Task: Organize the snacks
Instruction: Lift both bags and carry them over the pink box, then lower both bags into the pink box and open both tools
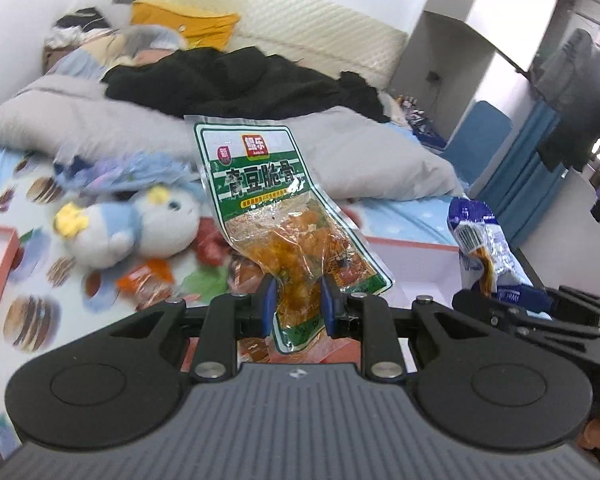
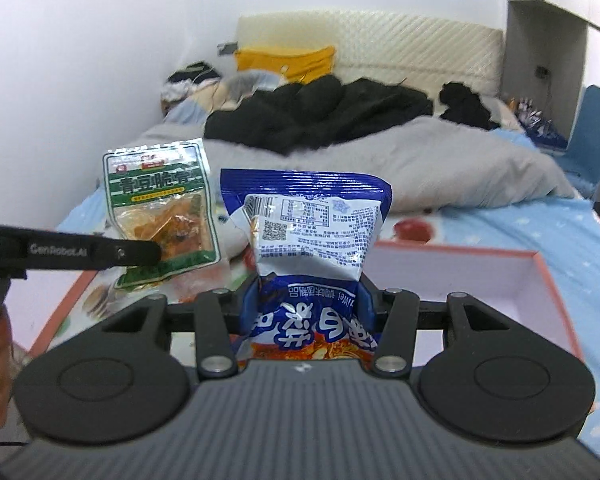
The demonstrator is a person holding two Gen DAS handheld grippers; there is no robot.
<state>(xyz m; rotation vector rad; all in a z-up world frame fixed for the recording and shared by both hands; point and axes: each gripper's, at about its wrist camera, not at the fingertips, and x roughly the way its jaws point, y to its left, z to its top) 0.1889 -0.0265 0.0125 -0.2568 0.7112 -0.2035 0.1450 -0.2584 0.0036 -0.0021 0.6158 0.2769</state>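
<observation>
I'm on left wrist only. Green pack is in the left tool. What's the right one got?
Observer: The right tool is shut on a blue snack bag, held upright.
Operator: Which side of the bag faces its camera?
Observer: The back panel, with a QR code and print.
Operator: Box under it?
Observer: Yes, a white box with a pink rim lies on the bed, below and to the right of the bag.

Partly hidden snack packets and blurred bedding

The blue packet point(image 2: 306, 240) is cut off below by the gripper body at lower centre; the green packet's point(image 1: 276, 216) bottom edge is hidden likewise. The plush toy point(image 1: 132, 228) at left is blurred.
</observation>
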